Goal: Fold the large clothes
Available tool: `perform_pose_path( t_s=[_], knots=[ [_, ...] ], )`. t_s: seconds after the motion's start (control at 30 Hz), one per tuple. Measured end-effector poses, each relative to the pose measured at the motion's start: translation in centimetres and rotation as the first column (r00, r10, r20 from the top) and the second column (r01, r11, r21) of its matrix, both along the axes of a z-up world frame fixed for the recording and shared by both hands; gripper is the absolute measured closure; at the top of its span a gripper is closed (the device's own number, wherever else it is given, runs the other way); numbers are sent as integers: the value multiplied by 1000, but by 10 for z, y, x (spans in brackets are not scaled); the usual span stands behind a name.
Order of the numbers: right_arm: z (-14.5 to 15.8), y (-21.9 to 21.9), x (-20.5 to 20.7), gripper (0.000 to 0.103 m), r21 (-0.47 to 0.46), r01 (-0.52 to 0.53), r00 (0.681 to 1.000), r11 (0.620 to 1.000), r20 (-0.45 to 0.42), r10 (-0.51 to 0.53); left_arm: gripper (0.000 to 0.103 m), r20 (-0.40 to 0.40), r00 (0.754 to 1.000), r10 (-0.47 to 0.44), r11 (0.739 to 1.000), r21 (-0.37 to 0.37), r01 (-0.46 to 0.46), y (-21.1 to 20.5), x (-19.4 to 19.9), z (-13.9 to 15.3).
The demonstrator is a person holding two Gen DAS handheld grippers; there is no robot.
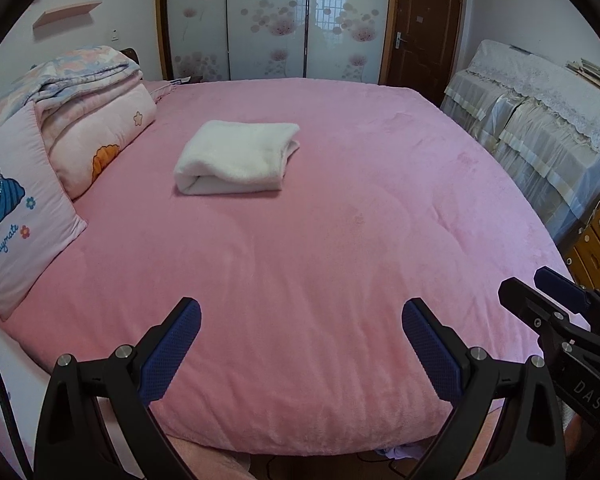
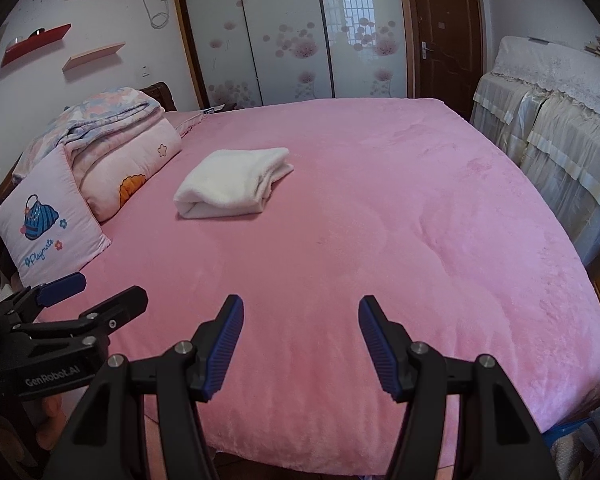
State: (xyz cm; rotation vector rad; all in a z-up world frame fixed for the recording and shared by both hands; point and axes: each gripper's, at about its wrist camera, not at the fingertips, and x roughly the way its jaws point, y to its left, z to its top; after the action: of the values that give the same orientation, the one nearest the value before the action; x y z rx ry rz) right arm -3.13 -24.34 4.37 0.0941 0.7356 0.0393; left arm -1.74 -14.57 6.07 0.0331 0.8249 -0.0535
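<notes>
Both tools hang empty over the near edge of the pink plush bedspread (image 1: 320, 264). The left gripper (image 1: 300, 344), black with blue textured pads, has its jaws spread wide and nothing between them. The right gripper (image 2: 300, 340) matches it, jaws parted and gripping nothing, just beside its partner.

Out past them, the task's thing: a white fluffy garment folded into a thick rectangle (image 1: 236, 158), lying on the bedspread toward the far left, well apart from both grippers and just beside the rolled pink quilt with orange flower print (image 1: 100, 144).

Judging by the neat bundle, the folding looks about done. If anything remains, it's tidying: come in low, pinch the loose layers at the garment's right end together, and press them flush without dragging the bundle.

Writing: the square pale-pink cushion (image 1: 16, 216), on the quilt's near side, reads "Playmate" under a blue handbag. The left gripper's body shows "GenRobot.AI"; the right's shows "DAS".
</notes>
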Motion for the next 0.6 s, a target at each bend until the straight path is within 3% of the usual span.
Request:
perform_pose_path(
  t_s=[0.13, 0.6],
  knots=[
    [-1, -3, -7, 32, 9, 10, 1000, 1000, 8, -10, 3, -14, 1000, 1, 1000, 4, -1, -3, -7, -3],
    [-4, -12, -15, 32, 37, 3, 1000, 999, 6, -3, 3, -21, 1000, 6, 1000, 9, -5, 0, -8, -8]
  ],
)
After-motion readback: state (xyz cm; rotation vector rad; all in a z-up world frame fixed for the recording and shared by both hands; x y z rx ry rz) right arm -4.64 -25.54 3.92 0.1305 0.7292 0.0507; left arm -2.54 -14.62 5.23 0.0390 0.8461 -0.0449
